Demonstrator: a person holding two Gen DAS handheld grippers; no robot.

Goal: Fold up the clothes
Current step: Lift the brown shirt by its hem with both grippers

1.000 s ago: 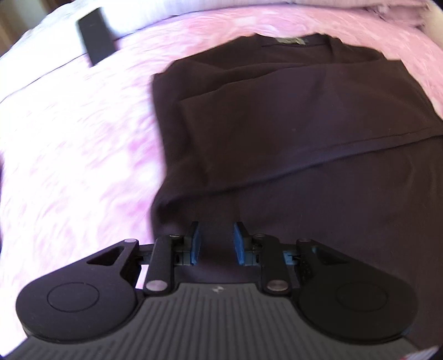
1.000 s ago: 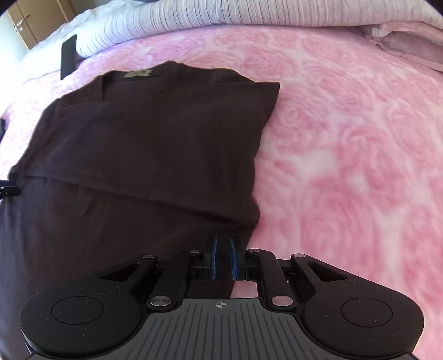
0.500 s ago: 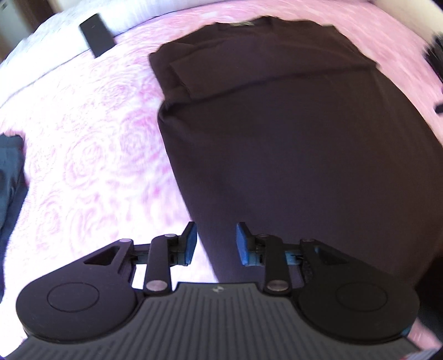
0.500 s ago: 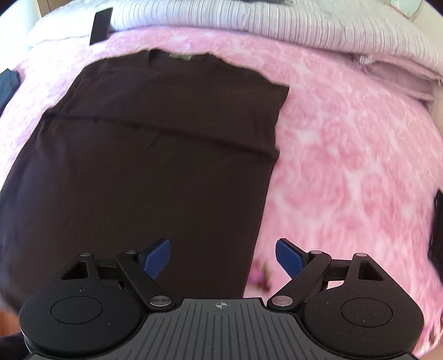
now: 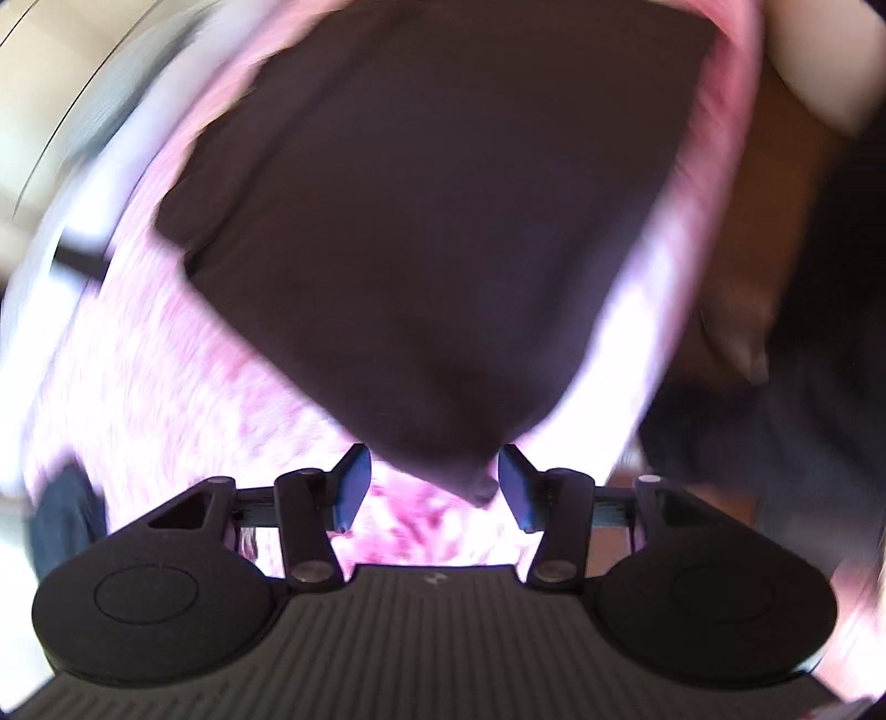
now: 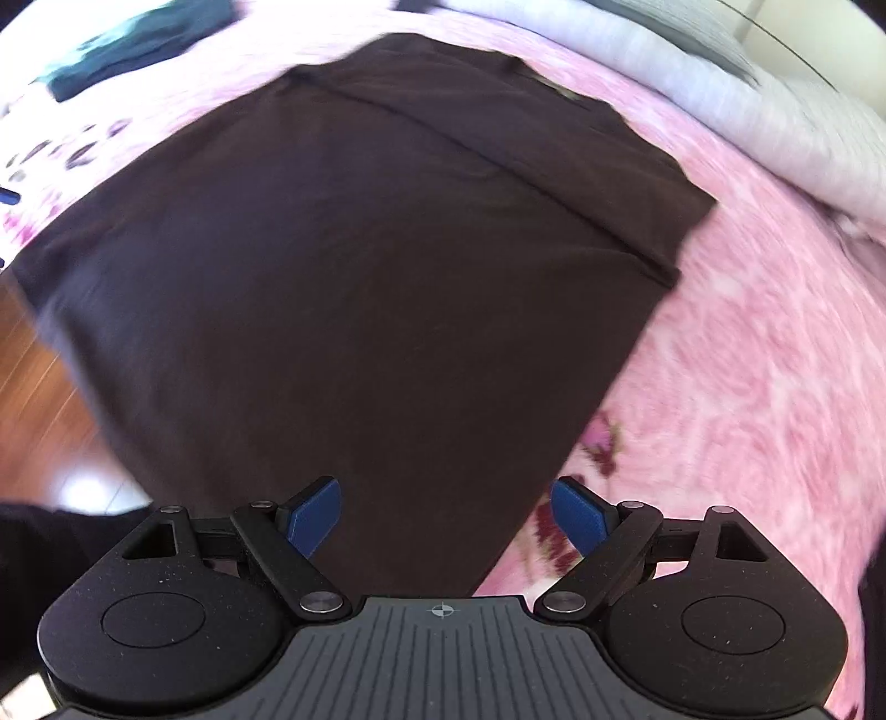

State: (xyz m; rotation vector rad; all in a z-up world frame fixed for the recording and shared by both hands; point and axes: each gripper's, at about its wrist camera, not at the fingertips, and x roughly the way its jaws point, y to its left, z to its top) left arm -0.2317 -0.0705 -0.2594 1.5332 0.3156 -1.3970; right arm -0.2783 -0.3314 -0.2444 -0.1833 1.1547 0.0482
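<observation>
A dark brown T-shirt point(image 6: 354, 266) lies flat on the pink floral bedspread point(image 6: 764, 387), sleeves folded in, collar at the far end. In the left wrist view the shirt point(image 5: 432, 232) is blurred and its near bottom corner points at my left gripper point(image 5: 432, 493), which is open with the corner between its blue pads, not clamped. My right gripper point(image 6: 446, 512) is open wide over the shirt's bottom hem, near its right edge. Both grippers are empty.
A white striped duvet point(image 6: 775, 99) lies along the far side. A dark teal garment point(image 6: 138, 39) lies at the far left of the bed. Wooden floor point(image 6: 33, 387) shows past the bed's left edge. A dark blue garment point(image 5: 61, 520) lies at left.
Both grippers have pulled back to the shirt's bottom hem and swung round. The right gripper, shut on the shirt a second ago, opened. The left gripper opened wider.
</observation>
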